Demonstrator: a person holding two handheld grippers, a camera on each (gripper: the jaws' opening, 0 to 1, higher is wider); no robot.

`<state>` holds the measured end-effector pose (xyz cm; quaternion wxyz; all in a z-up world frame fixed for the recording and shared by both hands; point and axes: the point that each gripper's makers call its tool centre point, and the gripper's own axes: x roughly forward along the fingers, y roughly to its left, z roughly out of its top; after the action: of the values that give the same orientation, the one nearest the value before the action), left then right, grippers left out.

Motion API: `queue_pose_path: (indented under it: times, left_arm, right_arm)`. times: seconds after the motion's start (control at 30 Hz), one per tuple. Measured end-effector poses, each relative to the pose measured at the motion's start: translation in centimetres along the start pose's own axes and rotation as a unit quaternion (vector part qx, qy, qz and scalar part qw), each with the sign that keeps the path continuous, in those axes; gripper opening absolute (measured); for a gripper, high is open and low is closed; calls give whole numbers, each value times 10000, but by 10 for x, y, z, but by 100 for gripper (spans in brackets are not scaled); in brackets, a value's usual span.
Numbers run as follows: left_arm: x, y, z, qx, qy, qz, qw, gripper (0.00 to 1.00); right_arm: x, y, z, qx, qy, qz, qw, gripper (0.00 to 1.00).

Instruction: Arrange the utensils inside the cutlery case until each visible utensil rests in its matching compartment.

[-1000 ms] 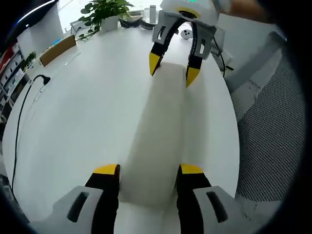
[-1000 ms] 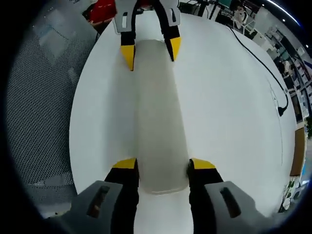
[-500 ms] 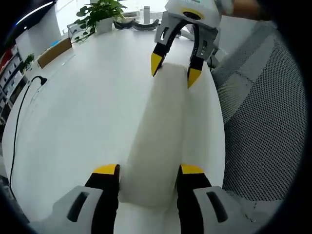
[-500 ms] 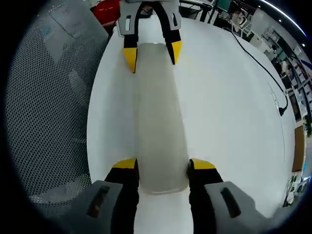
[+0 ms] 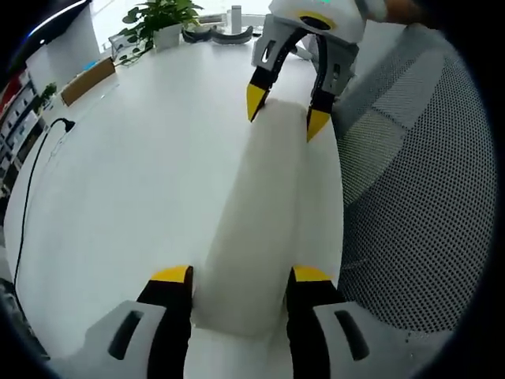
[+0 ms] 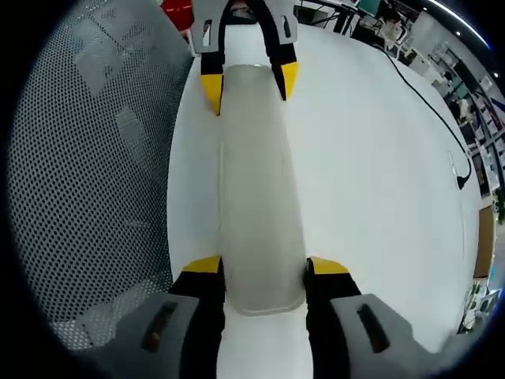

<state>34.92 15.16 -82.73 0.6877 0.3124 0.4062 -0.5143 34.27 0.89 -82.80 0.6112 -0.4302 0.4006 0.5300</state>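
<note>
One white cutlery case (image 5: 264,213), two grippers, one white table (image 5: 134,174), one mesh chair (image 5: 410,189), one potted plant (image 5: 162,20) at eleven o'clock, one black cable (image 5: 35,170).

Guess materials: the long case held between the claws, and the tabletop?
Cutlery case: probably frosted translucent plastic; in the right gripper view it looks milky grey with a soft sheen and rounded ends. Table: smooth white top with a matte, even surface, likely laminate or painted board, though I can't tell which.

Left gripper (image 5: 239,274) clamped on one end of the cutlery case (image 5: 264,213), yellow-tipped jaws pressing both sides; right gripper (image 6: 263,264) gripping the opposite end, pointing back toward the left one.
</note>
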Motion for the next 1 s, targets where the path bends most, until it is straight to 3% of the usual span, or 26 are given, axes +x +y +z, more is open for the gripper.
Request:
queue_pose_path:
  times: [0.53, 1.0]
  left_arm:
    - [-3, -21, -9, -35, 211, 9, 9998, 48]
    - [-4, -22, -9, -66, 330, 19, 9994, 48]
  right_arm:
    - [0, 21, 1, -104, 150, 151, 9997, 38]
    - [0, 23, 2, -142, 76, 218, 9996, 39]
